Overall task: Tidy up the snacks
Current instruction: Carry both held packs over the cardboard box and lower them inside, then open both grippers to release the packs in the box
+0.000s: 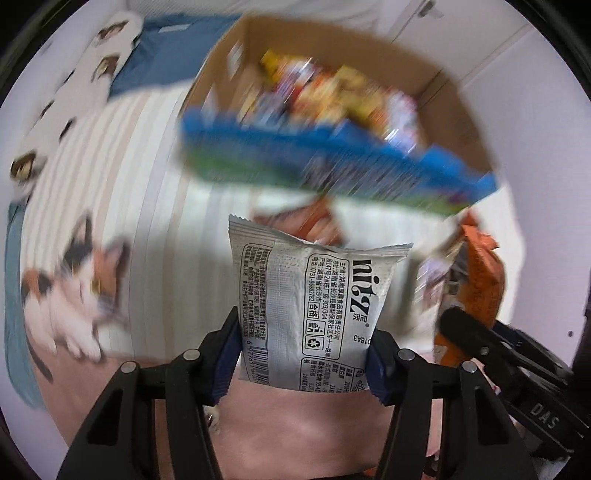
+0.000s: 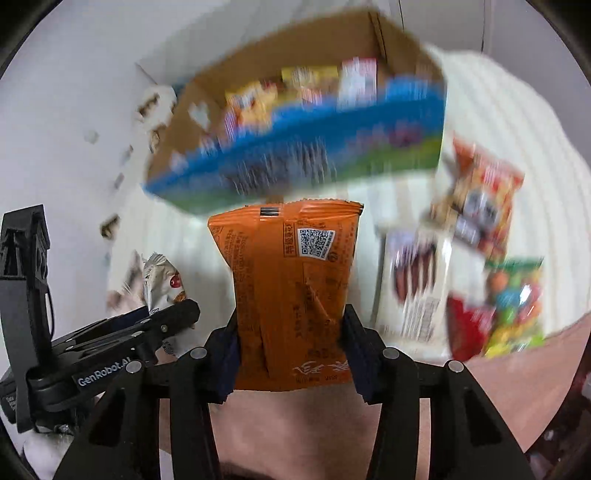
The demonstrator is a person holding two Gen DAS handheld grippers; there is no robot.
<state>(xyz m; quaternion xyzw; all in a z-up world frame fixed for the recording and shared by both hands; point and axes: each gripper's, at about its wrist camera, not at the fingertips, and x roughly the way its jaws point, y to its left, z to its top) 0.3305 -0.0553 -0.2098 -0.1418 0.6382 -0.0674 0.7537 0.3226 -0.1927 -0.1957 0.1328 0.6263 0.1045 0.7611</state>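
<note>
We are pinching a white packet point(image 1: 310, 314) in the left gripper point(image 1: 303, 354) and an orange packet point(image 2: 291, 295) in the right gripper point(image 2: 291, 350), both aimed up-frame at the cardboard box point(image 2: 384, 33) (probably their destination).

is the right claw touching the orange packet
Touching. The right wrist view shows the right claw closed on the orange packet, with both blue pads pressed against its sides.

Striped bedding point(image 1: 155, 192) lies open at 10 o'clock of the left gripper point(image 1: 303, 354). At 12 o'clock, the open cardboard box with a blue front wall point(image 1: 332, 162) blocks passage; loose snack packets point(image 2: 476, 229) crowd 2 o'clock of the right gripper point(image 2: 291, 343).
</note>
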